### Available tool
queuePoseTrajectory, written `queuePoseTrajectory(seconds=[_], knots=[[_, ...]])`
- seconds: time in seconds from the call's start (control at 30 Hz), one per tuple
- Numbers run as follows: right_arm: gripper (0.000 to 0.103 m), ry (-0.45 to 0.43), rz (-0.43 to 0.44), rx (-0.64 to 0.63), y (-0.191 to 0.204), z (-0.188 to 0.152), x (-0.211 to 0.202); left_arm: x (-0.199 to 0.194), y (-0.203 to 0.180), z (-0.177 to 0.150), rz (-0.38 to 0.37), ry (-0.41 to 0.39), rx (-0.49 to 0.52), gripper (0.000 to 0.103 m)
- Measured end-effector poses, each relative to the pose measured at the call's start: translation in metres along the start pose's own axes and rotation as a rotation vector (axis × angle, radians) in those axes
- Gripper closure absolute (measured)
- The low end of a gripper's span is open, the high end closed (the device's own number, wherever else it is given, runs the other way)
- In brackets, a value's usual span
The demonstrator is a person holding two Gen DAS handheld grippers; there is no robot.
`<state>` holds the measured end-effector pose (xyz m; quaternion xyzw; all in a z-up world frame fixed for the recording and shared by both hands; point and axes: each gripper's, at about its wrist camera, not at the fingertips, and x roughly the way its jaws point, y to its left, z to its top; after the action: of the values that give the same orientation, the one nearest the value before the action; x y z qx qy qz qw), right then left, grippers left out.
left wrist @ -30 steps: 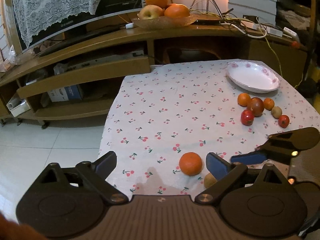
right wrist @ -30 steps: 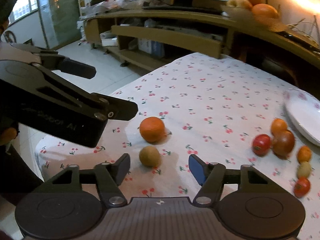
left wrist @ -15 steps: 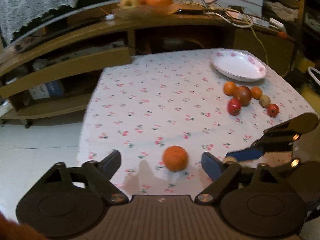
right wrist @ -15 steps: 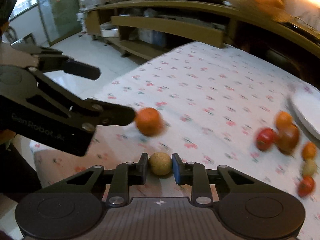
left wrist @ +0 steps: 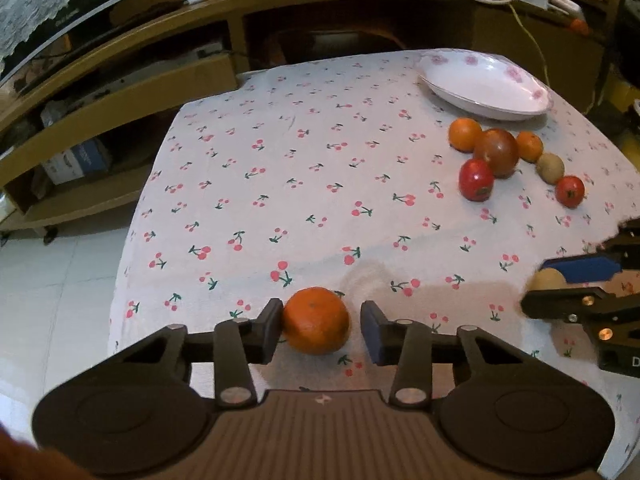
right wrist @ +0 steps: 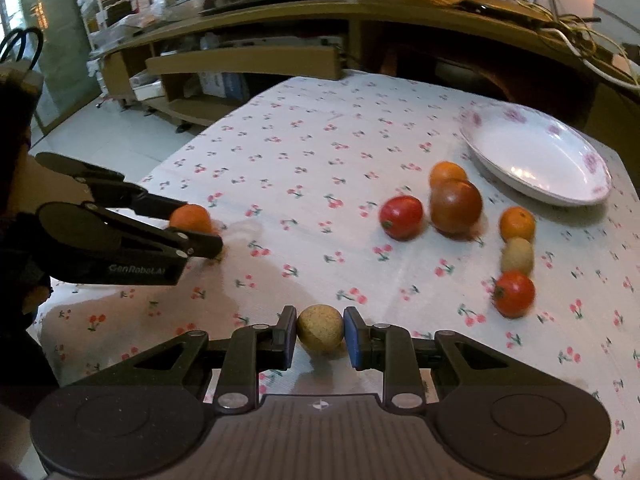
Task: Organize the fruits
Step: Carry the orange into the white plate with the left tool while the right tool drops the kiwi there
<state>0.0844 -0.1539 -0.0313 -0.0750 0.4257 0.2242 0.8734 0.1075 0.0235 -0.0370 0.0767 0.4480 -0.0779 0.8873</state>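
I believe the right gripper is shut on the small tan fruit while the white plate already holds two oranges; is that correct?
Not quite. The right gripper is shut on the small tan fruit, but the white plate holds no fruit, as the right wrist view shows. The loose oranges lie on the tablecloth beside it.

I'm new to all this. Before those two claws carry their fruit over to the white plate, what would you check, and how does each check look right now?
1. Right gripper grips the small tan fruit: ok, both pads touch it.
2. Left gripper grips the orange: not ok, one pad touches it and a gap shows at the other.
3. Plate has room: ok, nothing lies in it.
4. Way to the plate: not ok, a cluster of fruit sits in front of it, such as the dark red fruit.
5. Orange lifted off the tablecloth: cannot tell.
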Motion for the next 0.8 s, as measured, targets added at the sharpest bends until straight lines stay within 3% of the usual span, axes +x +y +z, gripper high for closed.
queuePoseTrajectory(seconds=[0.1,0.33,0.5,0.8], knots=[[0.076,0.005,-0.014,0.027,-0.008,-0.002,-0.004,-0.002,-0.004,-0.001,0.018,0.008,0.0,0.064],[0.076,-0.045,-0.048,0.091,-0.026,0.006,-0.025,-0.02,-0.032,0.016,-0.043,-0.022,0.019,0.064],[0.076,-0.101,-0.106,0.127,-0.049,0.027,-0.04,-0.032,-0.066,0.061,-0.099,-0.098,0.072,0.064],[0.076,-0.143,-0.197,0.219,-0.102,0.065,-0.031,0.001,-0.105,0.13,-0.163,-0.149,0.115,0.065]])
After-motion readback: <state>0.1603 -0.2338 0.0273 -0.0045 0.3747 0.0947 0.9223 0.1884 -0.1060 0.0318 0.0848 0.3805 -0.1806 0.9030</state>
